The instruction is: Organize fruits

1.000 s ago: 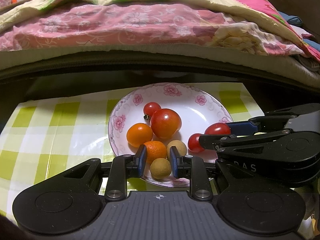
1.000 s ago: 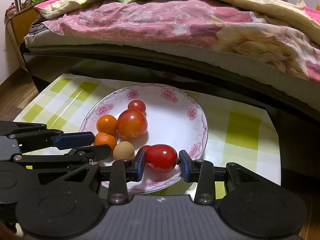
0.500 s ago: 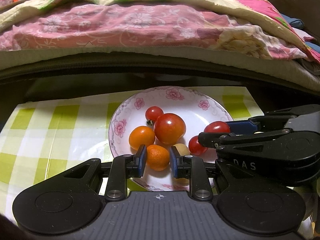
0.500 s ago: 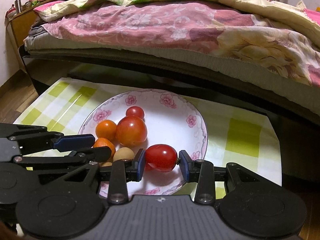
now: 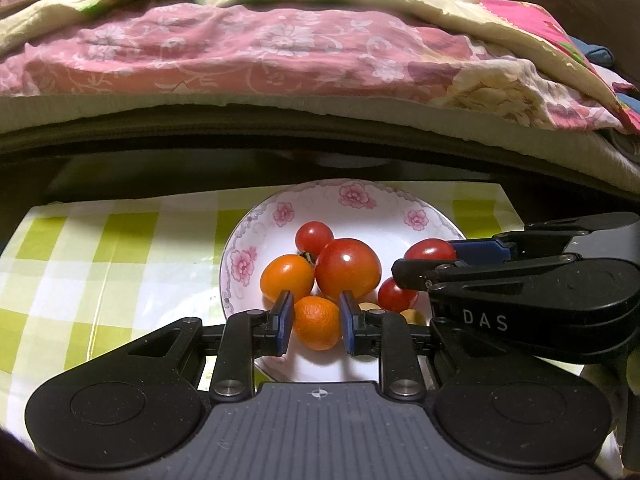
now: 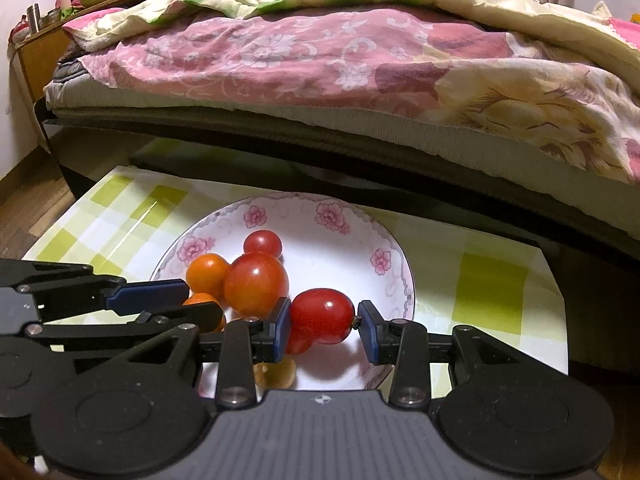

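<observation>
A white floral plate [image 5: 352, 200] [image 6: 396, 276] holds a big red tomato [image 5: 347, 268] [image 6: 256, 284], a small red tomato [image 5: 314, 237] [image 6: 262, 242], an orange tomato [image 5: 286, 278] [image 6: 207, 274], another small red tomato [image 5: 396, 295] and tan longans [image 5: 412, 316] [image 6: 276, 374]. My left gripper [image 5: 315, 322] is shut on a small orange [image 5: 316, 322] and holds it above the plate. My right gripper [image 6: 323, 326] is shut on an oval red tomato [image 6: 322, 314] [image 5: 428, 249], also above the plate, just right of the left gripper.
The plate sits on a low table with a green-and-white checked cloth [image 5: 100, 264] [image 6: 488, 296]. A bed with a pink floral quilt [image 5: 256, 52] [image 6: 304, 52] overhangs the far table edge. Wooden floor [image 6: 20, 216] lies to the left.
Both grippers have risen with their fruit and the plate now sits lower and farther under them. The left gripper's orange has come up off the plate.
</observation>
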Motion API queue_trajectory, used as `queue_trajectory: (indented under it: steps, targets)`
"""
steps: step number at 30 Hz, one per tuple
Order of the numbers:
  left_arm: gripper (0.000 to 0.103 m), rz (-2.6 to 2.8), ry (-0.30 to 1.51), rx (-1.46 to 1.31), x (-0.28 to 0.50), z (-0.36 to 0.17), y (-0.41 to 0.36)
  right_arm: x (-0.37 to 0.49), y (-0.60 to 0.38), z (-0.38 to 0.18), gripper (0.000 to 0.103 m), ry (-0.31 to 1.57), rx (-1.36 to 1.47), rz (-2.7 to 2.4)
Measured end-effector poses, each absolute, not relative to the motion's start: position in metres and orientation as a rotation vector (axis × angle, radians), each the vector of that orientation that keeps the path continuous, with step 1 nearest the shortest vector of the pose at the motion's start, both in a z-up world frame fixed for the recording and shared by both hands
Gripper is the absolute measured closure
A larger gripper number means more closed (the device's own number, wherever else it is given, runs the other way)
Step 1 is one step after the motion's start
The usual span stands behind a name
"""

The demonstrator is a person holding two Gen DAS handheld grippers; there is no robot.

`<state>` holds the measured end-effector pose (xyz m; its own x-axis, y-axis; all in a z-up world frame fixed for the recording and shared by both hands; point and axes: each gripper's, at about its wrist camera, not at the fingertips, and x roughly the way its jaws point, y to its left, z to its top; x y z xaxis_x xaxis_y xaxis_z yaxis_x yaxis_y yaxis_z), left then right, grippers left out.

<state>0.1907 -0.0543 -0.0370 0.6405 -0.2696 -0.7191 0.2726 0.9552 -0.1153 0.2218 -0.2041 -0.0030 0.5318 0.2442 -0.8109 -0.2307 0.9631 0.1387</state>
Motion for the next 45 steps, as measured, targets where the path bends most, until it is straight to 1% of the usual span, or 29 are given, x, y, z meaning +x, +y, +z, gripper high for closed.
queue_trajectory:
  steps: [5, 8, 9, 10, 11, 16, 23, 26, 45]
  targets:
    - [0.071, -0.308, 0.825, 0.001, 0.191, -0.037, -0.052, 0.226, -0.203, -0.004, 0.063, 0.973, 0.018, 0.285]
    - [0.069, -0.311, 0.828, 0.011, 0.191, -0.038, -0.054, 0.227, -0.203, -0.004, 0.063, 0.976, 0.028, 0.277]
    - [0.065, -0.311, 0.829, 0.017, 0.19, -0.038, -0.055, 0.227, -0.204, -0.004, 0.063, 0.975, 0.027, 0.273]
    - [0.059, -0.315, 0.831, 0.023, 0.191, -0.039, -0.057, 0.227, -0.204, -0.004, 0.063, 0.975, 0.026, 0.27]
    - [0.05, -0.325, 0.827, 0.026, 0.19, -0.039, -0.059, 0.226, -0.205, -0.004, 0.063, 0.974, 0.026, 0.268]
    - [0.044, -0.357, 0.818, 0.077, 0.184, -0.038, -0.073, 0.225, -0.201, -0.003, 0.063, 0.969, 0.014, 0.286]
    - [0.043, -0.339, 0.822, 0.103, 0.181, -0.035, -0.073, 0.223, -0.202, 0.006, 0.063, 0.943, 0.022, 0.28]
    - [0.039, -0.336, 0.815, 0.118, 0.177, -0.03, -0.075, 0.222, -0.203, 0.01, 0.062, 0.936, 0.028, 0.274]
    - [0.031, -0.273, 0.798, 0.167, 0.152, -0.009, -0.061, 0.196, -0.216, 0.032, 0.062, 0.917, 0.039, 0.229]
